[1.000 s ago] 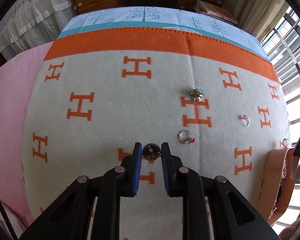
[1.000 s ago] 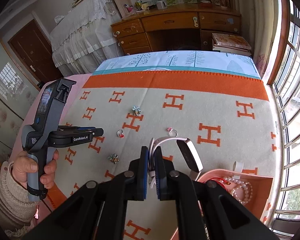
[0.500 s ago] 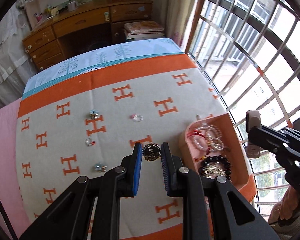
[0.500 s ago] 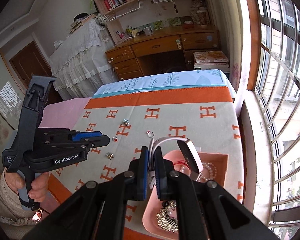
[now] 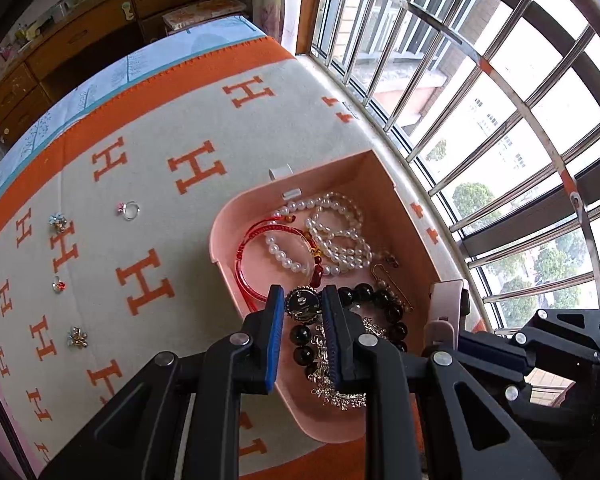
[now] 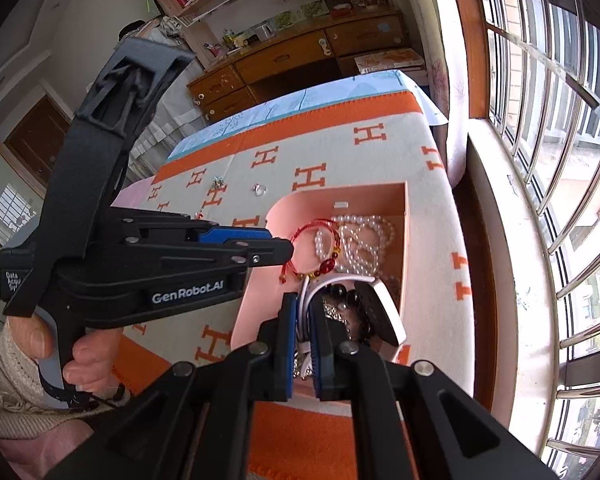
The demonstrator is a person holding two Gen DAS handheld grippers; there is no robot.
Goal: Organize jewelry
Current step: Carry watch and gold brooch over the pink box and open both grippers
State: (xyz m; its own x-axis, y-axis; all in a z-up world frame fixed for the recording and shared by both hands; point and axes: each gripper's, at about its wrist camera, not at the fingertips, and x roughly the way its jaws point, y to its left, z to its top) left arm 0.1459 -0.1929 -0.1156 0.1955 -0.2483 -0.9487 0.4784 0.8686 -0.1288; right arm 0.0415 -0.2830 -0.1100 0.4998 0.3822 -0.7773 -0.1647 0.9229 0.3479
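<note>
My left gripper [image 5: 302,305] is shut on a round black and gold brooch [image 5: 303,305] and holds it over the pink jewelry tray [image 5: 384,184]. The tray holds pearl bracelets [image 5: 332,236], a red cord bracelet [image 5: 256,240], black beads [image 5: 380,304] and a gold chain. My right gripper [image 6: 305,305] is shut on the white strap of a smartwatch [image 6: 382,312], above the tray's near end [image 6: 256,320]. The left gripper [image 6: 276,246] also shows in the right wrist view. Rings and small brooches lie on the blanket: a ring [image 5: 130,210] and sparkly pieces [image 5: 58,222], [image 5: 78,337], [image 5: 59,285].
The bed carries a grey blanket with orange H marks [image 5: 148,284]. A barred window [image 5: 500,120] runs along the right of the bed. A wooden desk with drawers [image 6: 300,60] stands beyond the far end.
Both grippers have swung right and come over the pink tray, each still holding its piece. The left gripper carried the brooch away from the blanket's middle.
</note>
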